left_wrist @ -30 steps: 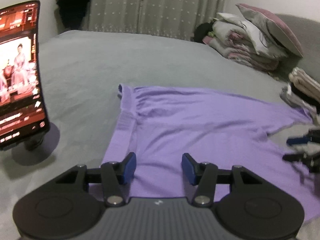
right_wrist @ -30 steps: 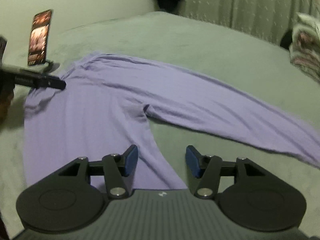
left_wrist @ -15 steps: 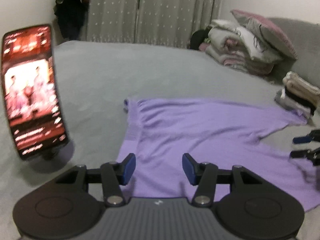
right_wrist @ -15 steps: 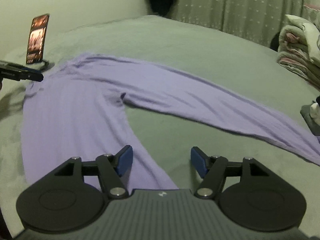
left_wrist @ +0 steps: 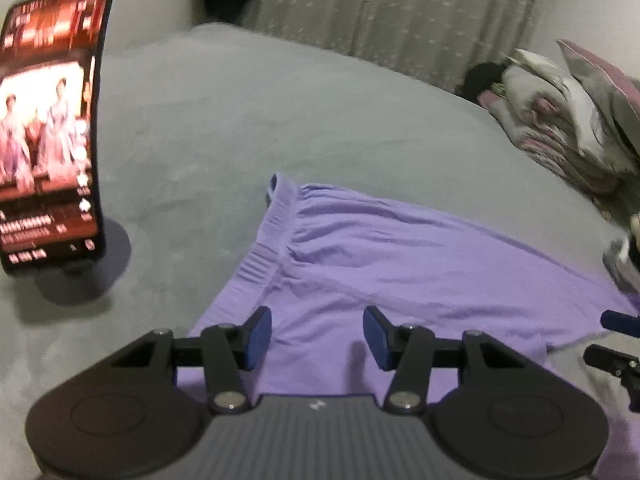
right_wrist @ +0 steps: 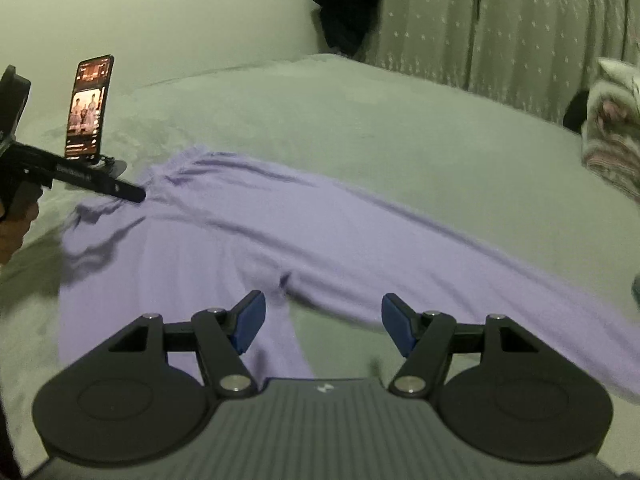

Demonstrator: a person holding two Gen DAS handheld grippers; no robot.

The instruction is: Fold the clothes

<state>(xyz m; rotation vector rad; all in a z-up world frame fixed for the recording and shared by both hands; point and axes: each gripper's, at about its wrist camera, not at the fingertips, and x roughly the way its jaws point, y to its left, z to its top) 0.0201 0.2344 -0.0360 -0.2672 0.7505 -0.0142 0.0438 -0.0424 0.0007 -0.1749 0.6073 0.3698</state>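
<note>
Purple trousers [right_wrist: 248, 248] lie flat, unfolded, legs splayed beyond both grippers' wide, empty fingers [left_wrist: 256, 336]; all folding remains.

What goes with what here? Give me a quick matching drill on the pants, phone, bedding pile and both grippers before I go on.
Things:
1. purple pants
2. phone
3. bedding pile
4. left gripper and right gripper

States:
a. stacked at the bed's far right
b. open, holding nothing
c. spread flat, legs apart
d. upright on a stand, screen lit

Pairs: 1-c, 2-d, 3-a, 4-b
</note>
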